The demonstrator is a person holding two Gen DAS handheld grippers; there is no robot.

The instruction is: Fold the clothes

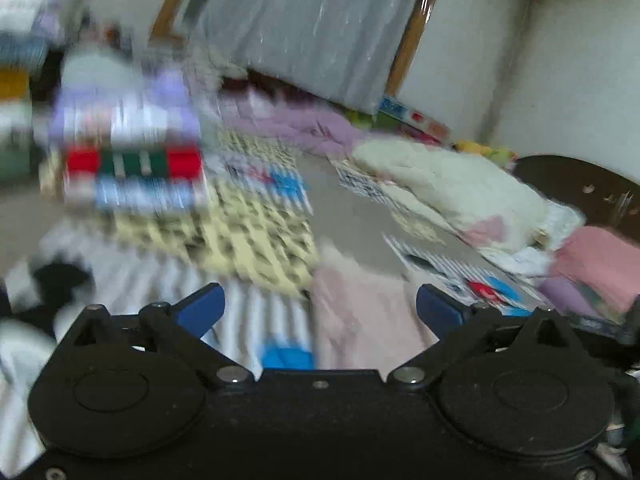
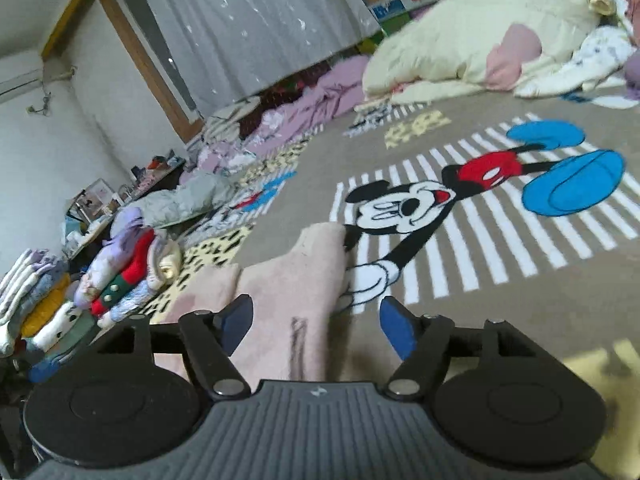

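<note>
Left tongs [image 1: 320,308] wide, empty, blurred view, right tongs [image 2: 316,322] wide over pink garment [image 2: 288,280] on cartoon rug [image 2: 500,280], folded clothes stack [image 2: 120,276] at left

The left wrist view is smeared by motion: the stack of folded clothes [image 1: 132,160] ahead and left of the left tool [image 1: 320,308] shows only as colour bands. The pink garment [image 2: 292,292] runs under the right tool [image 2: 316,328], its near end hidden. Small items on the far shelf [image 2: 120,196] are too small to identify.
</note>
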